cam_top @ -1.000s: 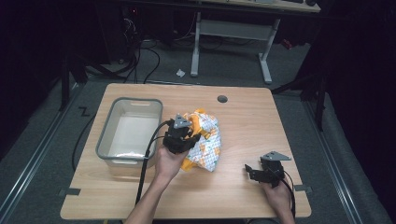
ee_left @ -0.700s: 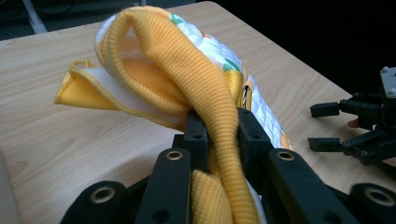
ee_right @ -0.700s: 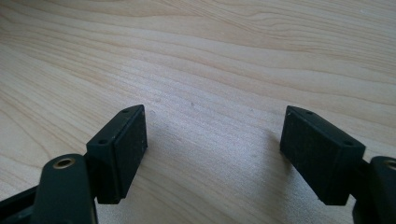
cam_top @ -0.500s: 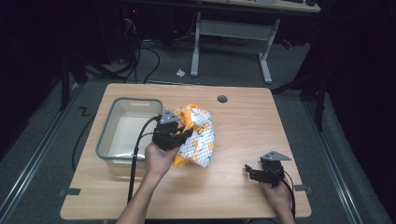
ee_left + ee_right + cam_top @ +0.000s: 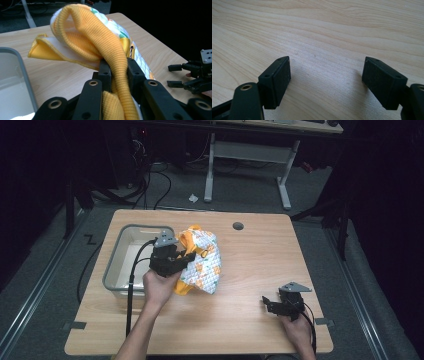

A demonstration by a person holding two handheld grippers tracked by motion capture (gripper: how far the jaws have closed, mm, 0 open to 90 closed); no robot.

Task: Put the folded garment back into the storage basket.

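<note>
A small garment (image 5: 201, 260), quilted white with orange print and orange knit trim, hangs above the table beside the bin. My left gripper (image 5: 186, 257) is shut on its orange ribbed edge (image 5: 117, 65), which runs between the jaws in the left gripper view. The cloth drapes down to the right of that hand. My right gripper (image 5: 268, 304) rests low at the table's front right, jaws wide apart, with bare wood between its fingers (image 5: 277, 77). It also appears far off as the right gripper (image 5: 175, 75) in the left gripper view.
A clear grey-rimmed plastic bin (image 5: 116, 262) stands at the table's left, just left of my left hand. The wooden table (image 5: 260, 255) has a round cable hole (image 5: 238, 226) near its back edge. Desk legs and cables lie on the floor beyond.
My left gripper has carried the garment leftward and a little back, toward the bin. The right gripper has stayed put and open.
</note>
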